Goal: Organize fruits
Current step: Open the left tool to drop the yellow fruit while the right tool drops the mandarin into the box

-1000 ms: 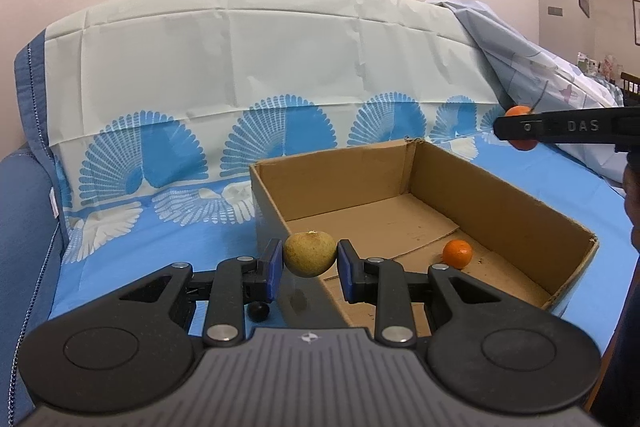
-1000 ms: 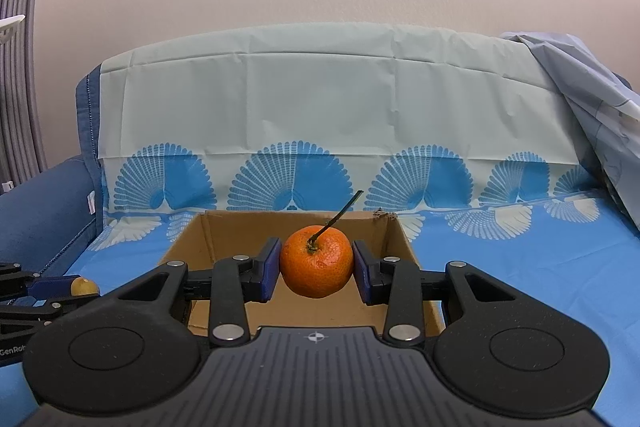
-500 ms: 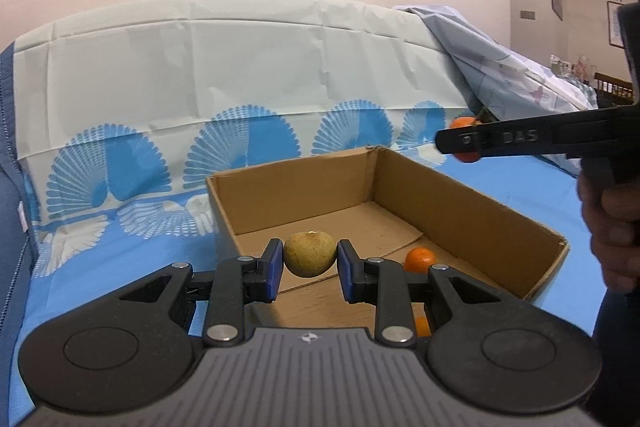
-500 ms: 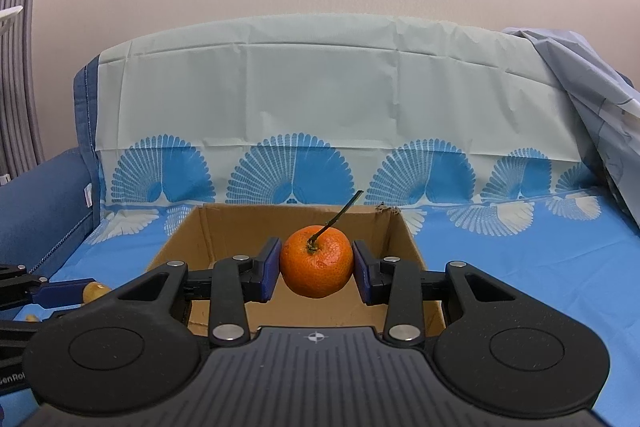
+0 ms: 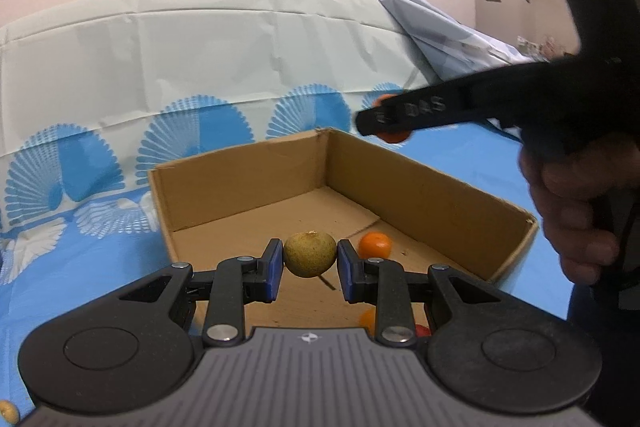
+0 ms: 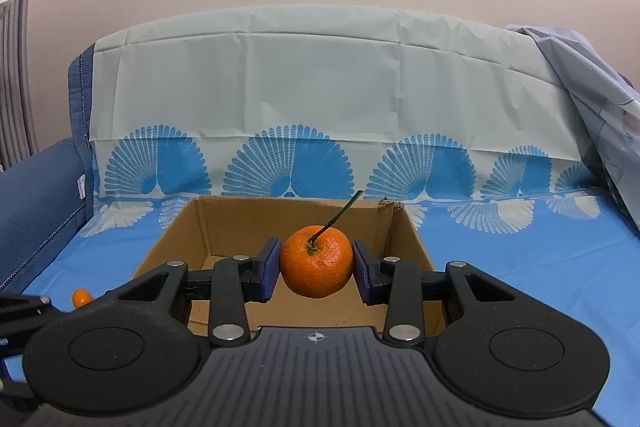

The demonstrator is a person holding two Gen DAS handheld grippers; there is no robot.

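While the blue fan-patterned sheet (image 6: 540,267) covers the sofa seat, an open cardboard box (image 5: 420,187) sits on it and serves as the landmark. Above the box's near edge, the left tongs (image 5: 309,269) pinch a small yellow-green fruit (image 5: 310,253) between blue pads, narrowly spread to its width. Over the box's near side, the right tongs (image 6: 316,269) clamp a stemmed mandarin (image 6: 316,261), a little wider apart. A hand (image 5: 580,211) grips the right tool to the right of the box. Inside the box on its floor lies a small orange (image 5: 375,243). Left of the box, on the sheet, rests another small orange fruit (image 6: 81,297).
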